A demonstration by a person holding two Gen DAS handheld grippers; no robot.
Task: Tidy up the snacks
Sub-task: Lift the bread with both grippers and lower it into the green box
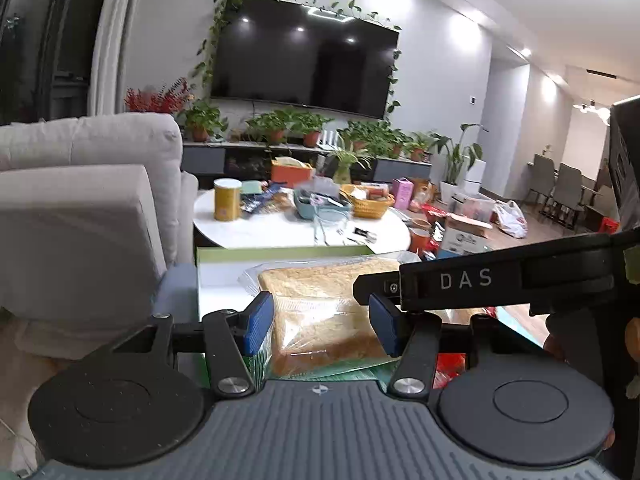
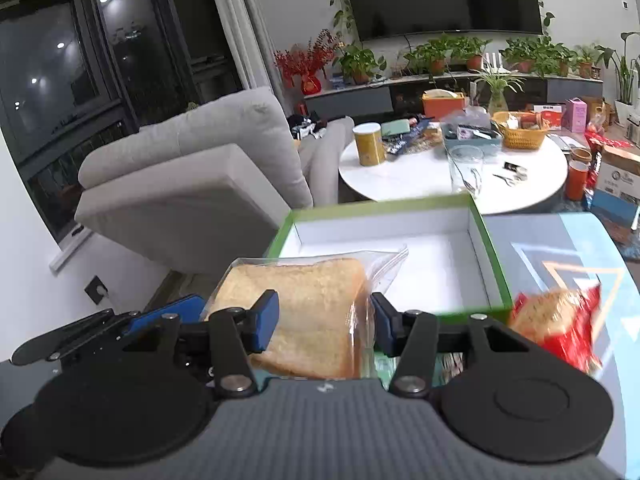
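Early stage: green box [image 2: 490,256] is empty. Left gripper [image 1: 320,326] and right gripper [image 2: 325,326] are both clamped on the bagged bread [image 2: 304,312], held above the box's near edge. Red snack bag [image 2: 560,324] and round-tabletop [image 2: 400,184] clutter remain unsorted.

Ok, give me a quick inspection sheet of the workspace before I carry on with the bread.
Surface: pale blue patterned top under the box; round white table behind.
Job's things: bagged sliced bread held at the near edge of an open green box, white inside, nothing in it; red snack packet to its right, blurred.
Clutter: yellow can, wicker basket, glass jar, packets on the white table.
Grippers: left tool and right tool both closed on the bread bag.
Cables: nothing seen.
Surroundings: grey sofa, wall TV, potted plants, dark window.
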